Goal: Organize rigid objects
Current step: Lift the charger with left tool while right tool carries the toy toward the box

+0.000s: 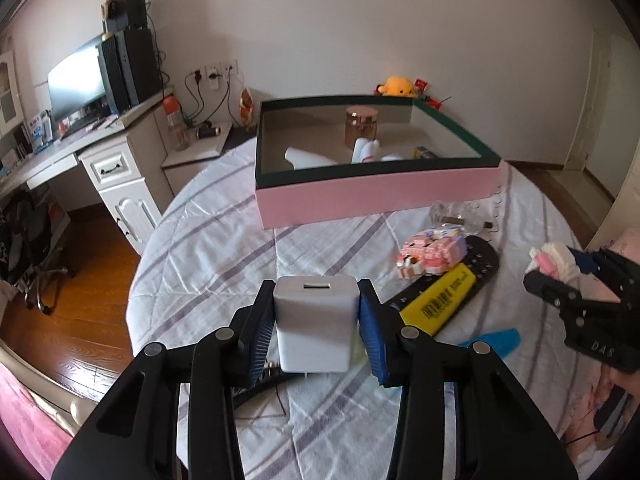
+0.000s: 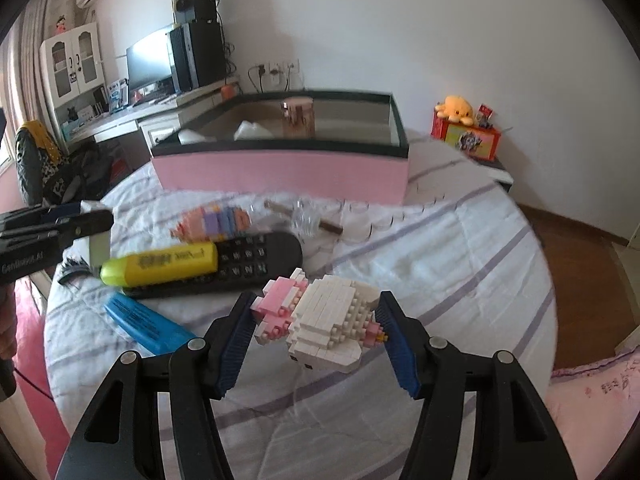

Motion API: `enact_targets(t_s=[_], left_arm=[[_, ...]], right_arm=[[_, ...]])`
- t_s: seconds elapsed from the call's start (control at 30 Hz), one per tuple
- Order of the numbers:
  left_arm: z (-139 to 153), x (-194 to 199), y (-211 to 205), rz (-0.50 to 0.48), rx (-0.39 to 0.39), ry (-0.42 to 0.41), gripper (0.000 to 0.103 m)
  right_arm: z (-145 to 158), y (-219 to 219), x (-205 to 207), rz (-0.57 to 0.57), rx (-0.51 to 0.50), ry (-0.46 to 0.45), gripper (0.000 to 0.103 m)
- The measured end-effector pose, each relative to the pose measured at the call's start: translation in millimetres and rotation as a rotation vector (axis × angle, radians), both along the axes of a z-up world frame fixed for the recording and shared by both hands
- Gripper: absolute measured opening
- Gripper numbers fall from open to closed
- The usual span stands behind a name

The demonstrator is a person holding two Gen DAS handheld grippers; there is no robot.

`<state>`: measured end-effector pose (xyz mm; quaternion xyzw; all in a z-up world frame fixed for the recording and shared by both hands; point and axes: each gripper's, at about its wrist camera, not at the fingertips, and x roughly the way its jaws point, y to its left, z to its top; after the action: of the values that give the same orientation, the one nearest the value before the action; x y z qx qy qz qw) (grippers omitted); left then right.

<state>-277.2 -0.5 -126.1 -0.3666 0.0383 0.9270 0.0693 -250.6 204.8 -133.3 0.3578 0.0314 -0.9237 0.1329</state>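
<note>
A: What lies ahead of the jaws?
B: A pink box with a dark rim, well beyond both grippers on the striped bedcover; a copper-lidded jar stands inside it.
A: And nearer?
B: A black remote with a yellow marker across it, between the two grippers; a blue case just left of the right gripper's jaws.
A: The grips?
B: The left gripper clamps a white charger; the right gripper clasps a white-and-pink brick figure between its blue pads.
</note>
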Motion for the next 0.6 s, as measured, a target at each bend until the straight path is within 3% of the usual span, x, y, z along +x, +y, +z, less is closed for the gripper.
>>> enact_targets(t_s=[0.6], left_arm=[[64.2,55.5,-11.4,0.027,0.016,0.182,0.041]], right_arm=[[85.5,-21.8,28.2,0.046,0.021,0.205,0.062]])
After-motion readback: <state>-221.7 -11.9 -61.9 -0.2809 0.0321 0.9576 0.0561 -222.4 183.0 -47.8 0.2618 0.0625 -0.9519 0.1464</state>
